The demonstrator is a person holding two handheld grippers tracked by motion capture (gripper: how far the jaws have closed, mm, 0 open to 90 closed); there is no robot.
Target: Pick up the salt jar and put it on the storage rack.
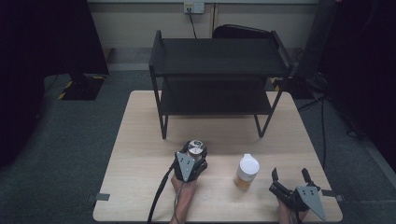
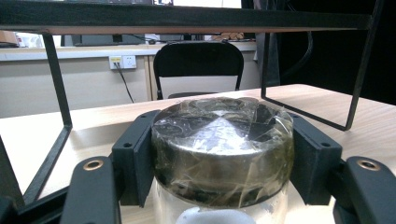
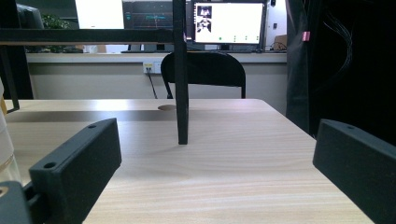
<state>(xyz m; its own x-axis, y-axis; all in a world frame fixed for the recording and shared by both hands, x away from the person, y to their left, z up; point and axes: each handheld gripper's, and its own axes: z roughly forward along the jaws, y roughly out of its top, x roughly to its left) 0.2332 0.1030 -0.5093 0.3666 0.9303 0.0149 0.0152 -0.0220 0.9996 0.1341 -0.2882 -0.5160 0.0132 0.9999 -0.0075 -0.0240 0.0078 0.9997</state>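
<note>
The left gripper [image 1: 193,161] pinches the jar [image 2: 222,140] mid-table, just in front of the black shelf [image 1: 219,60], while the right gripper [image 1: 289,176] sits wide open near the table's [image 1: 140,140] front right corner.

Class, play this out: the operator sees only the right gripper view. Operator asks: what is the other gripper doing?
Observer: The left gripper is shut on a jar with a dark lid.
Operator: Is anything near my jaws?
Observer: A white-lidded jar stands to the left of the right gripper, apart from it.
Operator: Is the shelf loaded?
Observer: Both tiers of the black shelf look bare in the high view.
</note>
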